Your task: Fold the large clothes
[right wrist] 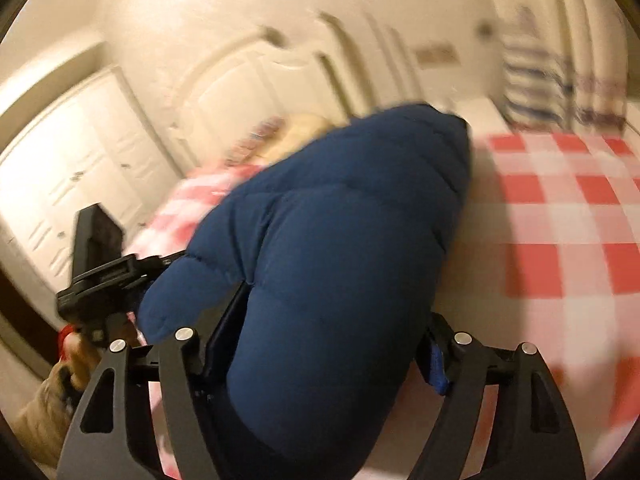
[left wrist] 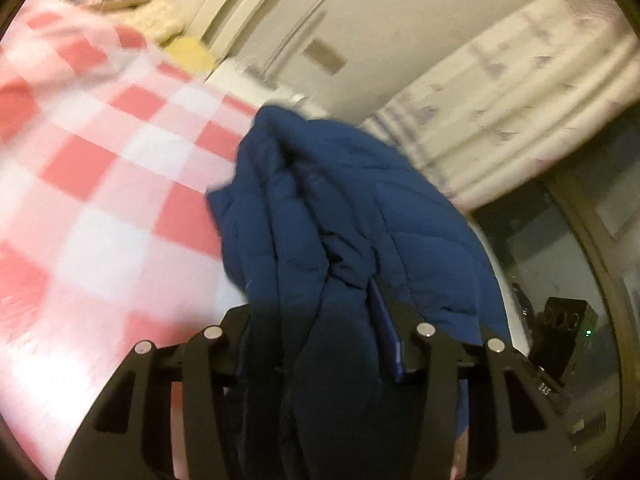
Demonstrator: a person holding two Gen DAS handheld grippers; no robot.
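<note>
A dark blue quilted puffer jacket (left wrist: 336,216) hangs bunched between both grippers above a bed with a red and white checked cover (left wrist: 100,168). My left gripper (left wrist: 320,340) is shut on a thick fold of the jacket; its fingertips are hidden in the fabric. My right gripper (right wrist: 320,344) is shut on another puffy part of the jacket (right wrist: 340,220), which fills the middle of the right wrist view. The left gripper and the hand holding it also show in the right wrist view (right wrist: 100,280), just left of the jacket.
The checked bed cover (right wrist: 568,216) spreads right of the jacket. Pillows (left wrist: 160,20) lie at the bed's head. White cupboard doors (right wrist: 80,168) stand at left, floral curtains (left wrist: 520,100) and a dark window (left wrist: 560,260) at right.
</note>
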